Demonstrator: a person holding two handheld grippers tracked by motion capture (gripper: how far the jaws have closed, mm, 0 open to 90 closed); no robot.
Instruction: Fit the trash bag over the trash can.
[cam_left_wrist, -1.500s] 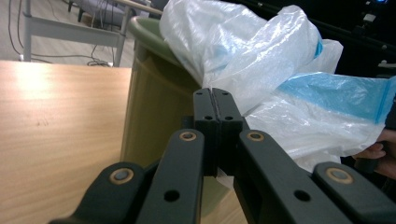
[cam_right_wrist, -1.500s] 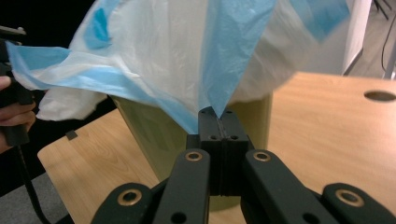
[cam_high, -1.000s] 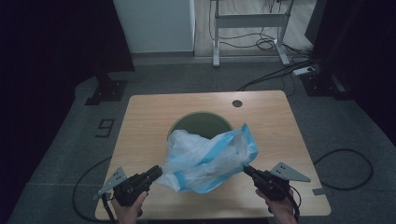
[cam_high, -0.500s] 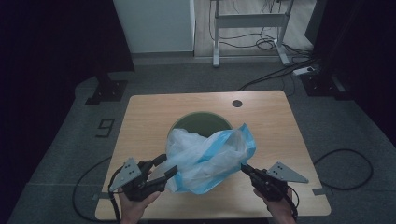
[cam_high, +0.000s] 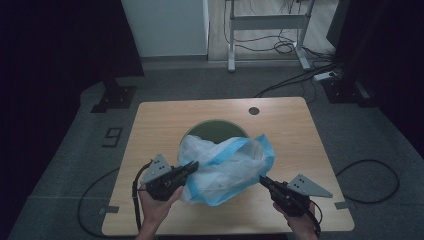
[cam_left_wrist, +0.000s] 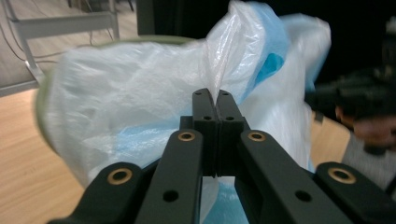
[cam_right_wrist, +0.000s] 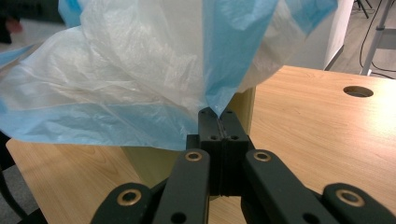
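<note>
So the wooden table (cam_high: 150, 125) is carrying a round green bin (cam_high: 212, 131) near its middle, and a big white-and-blue plastic bag (cam_high: 225, 167) is hanging over the near side of that bin, puffed up and crumpled, partly covering the opening. Looks like the person is working on lining the bin with it.

The left gripper (cam_high: 192, 166) is biting the bag's left edge, jaws pressed together on a thin fold of film; the left gripper view shows that pinch right at the tips. The right gripper (cam_high: 262, 180) is doing the same on the bag's lower right corner, jaws clamped tight on the blue edge, as its own view shows, with the bin wall (cam_right_wrist: 144, 163) sitting just behind.

My guess: this is the spreading-open stage, with the mouth not over the rim yet. The next move is probably calling for pulling the two pinched edges apart and lifting them toward the far rim, keeping both grips firm so the slippery film isn't sliding out.
</note>
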